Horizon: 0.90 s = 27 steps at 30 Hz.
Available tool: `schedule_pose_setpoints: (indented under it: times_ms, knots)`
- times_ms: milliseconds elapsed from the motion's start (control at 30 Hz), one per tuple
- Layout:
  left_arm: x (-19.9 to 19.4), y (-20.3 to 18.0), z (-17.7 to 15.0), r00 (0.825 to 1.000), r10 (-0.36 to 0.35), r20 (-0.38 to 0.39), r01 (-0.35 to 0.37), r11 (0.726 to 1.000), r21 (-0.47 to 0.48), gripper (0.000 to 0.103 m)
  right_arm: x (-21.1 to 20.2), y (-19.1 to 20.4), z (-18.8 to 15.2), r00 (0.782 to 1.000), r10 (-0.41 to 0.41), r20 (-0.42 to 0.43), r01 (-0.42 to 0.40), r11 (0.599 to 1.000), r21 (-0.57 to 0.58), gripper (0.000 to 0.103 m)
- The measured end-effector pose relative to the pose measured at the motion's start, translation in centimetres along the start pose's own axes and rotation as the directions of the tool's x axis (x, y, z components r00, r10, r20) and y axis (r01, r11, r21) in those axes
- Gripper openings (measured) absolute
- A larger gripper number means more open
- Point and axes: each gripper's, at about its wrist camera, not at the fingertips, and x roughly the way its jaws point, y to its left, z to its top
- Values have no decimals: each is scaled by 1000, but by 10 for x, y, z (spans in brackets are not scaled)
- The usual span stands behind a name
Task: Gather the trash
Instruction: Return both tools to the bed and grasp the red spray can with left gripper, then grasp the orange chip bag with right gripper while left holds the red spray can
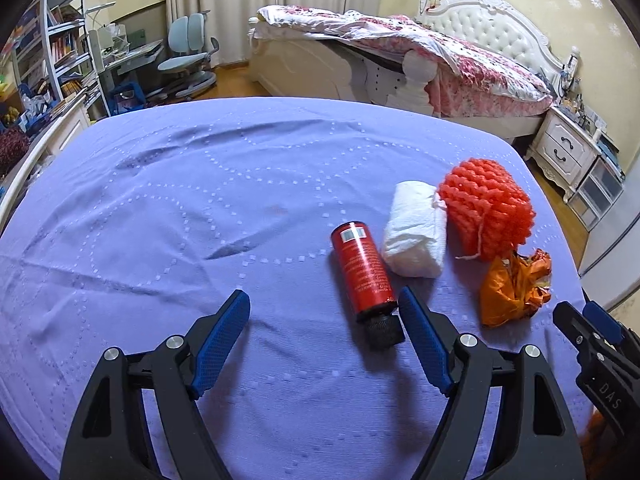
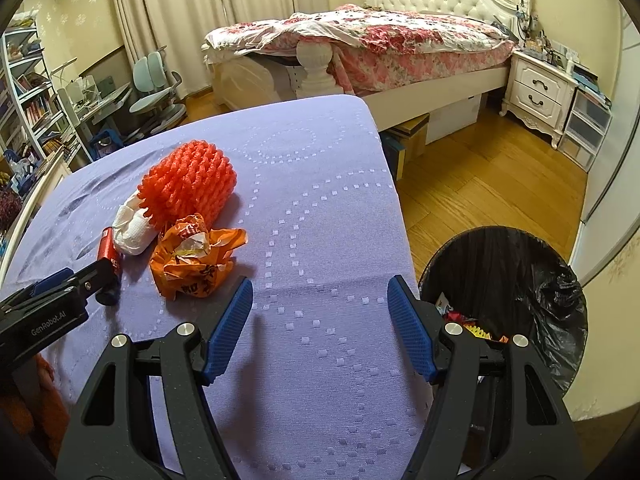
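Trash lies in a cluster on the purple tablecloth: a red bottle with a black cap, a white paper wad, an orange-red foam net and a crumpled orange wrapper. My left gripper is open, and its right finger stands just beside the bottle's cap. The right wrist view shows the same net, wrapper, wad and bottle to the left. My right gripper is open over bare cloth, with nothing between its fingers.
A black-lined trash bin with some rubbish inside stands on the wooden floor off the table's right edge. A bed, a nightstand and a desk chair stand beyond the table. The other gripper juts in at left.
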Motion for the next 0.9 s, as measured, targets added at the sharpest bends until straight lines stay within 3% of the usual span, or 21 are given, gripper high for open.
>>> schedule_pose_setpoints:
  times_ms: [200,267,367,533,900]
  knots:
    - [7,-1,5,1000,-19,0,19,1000,11,77,0,1,1,1000,-4,-2,4,1000,-4,69]
    - [10,-2,7,999,-33,-6,33,999,18,72,0,3,1,1000,-5,-3,5,1000,-5,69]
    - [12,-1,7,999,-48,-11,48,999,24,60,0,4,1,1000,-9,-4,9,1000,-9,69]
    - [7,-1,3,997,-83,-2,83,995,56,30,1,5,2,1000,-13,-5,13,1000,-17,69]
    - [-11,12,-20,995,-104,7,103,992,72,28,-4,19,-7,1000,18,-17,-19,998,-55,69]
